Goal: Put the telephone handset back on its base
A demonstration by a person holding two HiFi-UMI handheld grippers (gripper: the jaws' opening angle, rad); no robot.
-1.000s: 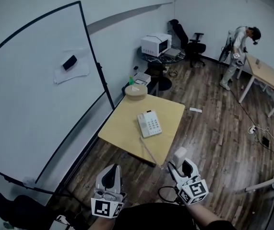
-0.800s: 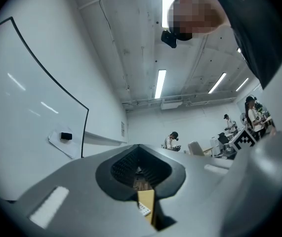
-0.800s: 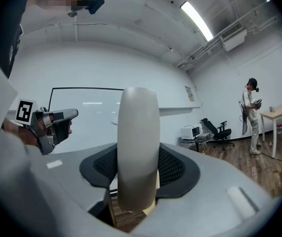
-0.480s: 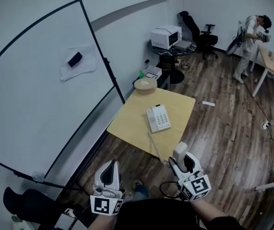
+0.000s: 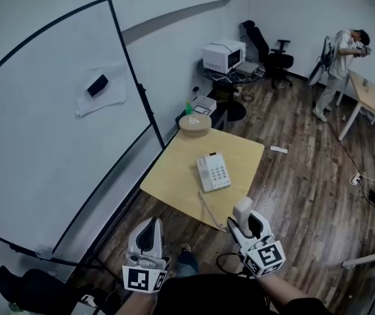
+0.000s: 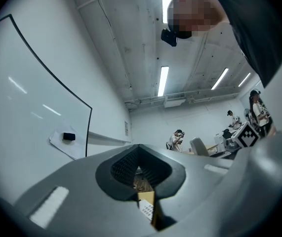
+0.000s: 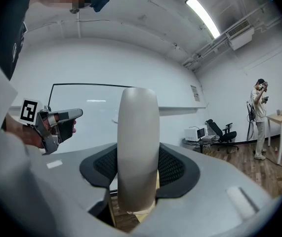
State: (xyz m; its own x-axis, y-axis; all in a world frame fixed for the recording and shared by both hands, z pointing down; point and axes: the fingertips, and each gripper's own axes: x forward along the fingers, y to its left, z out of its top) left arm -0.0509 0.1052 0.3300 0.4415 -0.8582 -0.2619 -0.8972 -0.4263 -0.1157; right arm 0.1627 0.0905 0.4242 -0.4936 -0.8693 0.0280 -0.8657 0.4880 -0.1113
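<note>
The handset (image 5: 242,209) stands clamped in the right tongs (image 5: 247,223), well apart from its base (image 5: 213,172) on the desk (image 5: 174,176), with the left tongs (image 5: 150,227) closed and empty, so carrying over and seating are left.

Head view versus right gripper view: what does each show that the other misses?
Head view only: the telephone base lying on the yellow table, with its cord trailing off the near edge. Right gripper view only: the right gripper with its jaws pressed against both sides of the upright handset. Both: the handset in that gripper, the whiteboard and a person standing across the room.
</note>
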